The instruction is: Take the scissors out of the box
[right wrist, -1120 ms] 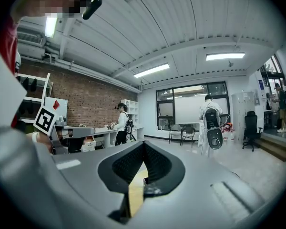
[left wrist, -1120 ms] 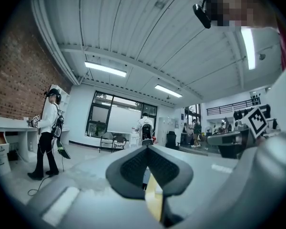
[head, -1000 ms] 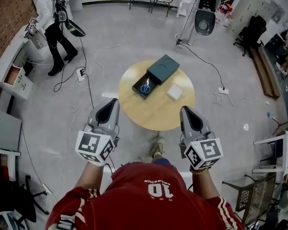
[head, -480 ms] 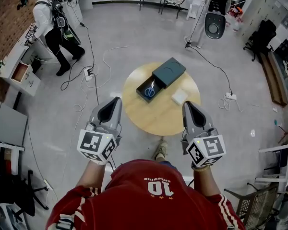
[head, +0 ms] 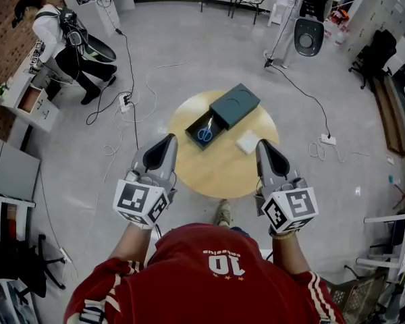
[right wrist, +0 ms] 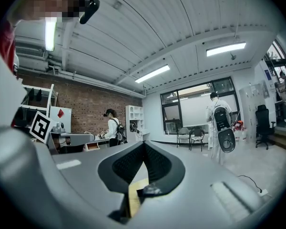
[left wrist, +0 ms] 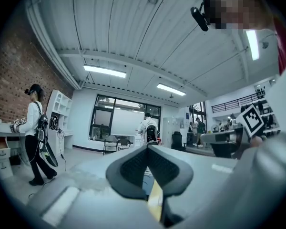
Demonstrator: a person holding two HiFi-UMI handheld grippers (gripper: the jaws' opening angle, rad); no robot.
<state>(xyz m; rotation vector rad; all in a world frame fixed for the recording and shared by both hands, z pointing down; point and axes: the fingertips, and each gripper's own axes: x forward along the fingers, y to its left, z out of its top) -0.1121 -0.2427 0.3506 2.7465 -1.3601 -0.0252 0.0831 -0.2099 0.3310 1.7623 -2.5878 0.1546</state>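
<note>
- A person in a red jersey [head: 209, 275] stands at a round, pale wooden table [head: 219, 174] on a grey workshop floor, with a grey two-jaw gripper in each hand.
- The left gripper [head: 169, 139] points level towards the table, its tip at the table's near left rim in the head view. The left gripper view shows its dark ribbed jaws pressed together at the tip [left wrist: 148, 148] — nothing is between them.
- The right gripper [head: 262, 142] is held the same way at the near right rim. Its jaws also meet at the tip [right wrist: 143, 144] and grip nothing.
- The blue-handled scissors [head: 205, 132] lie in the pulled-out tray of a dark teal rectangular box [head: 235, 103] on the far half of the table, between the two gripper tips and apart from both.
- A small white square pad [head: 247, 141] sits on the table just beside the box, on its right.
- Further back, a second person in a white top [head: 54, 36] stands at a white desk by a brick wall — black cables [head: 131, 90] trail across the floor between that desk and the table.
</note>
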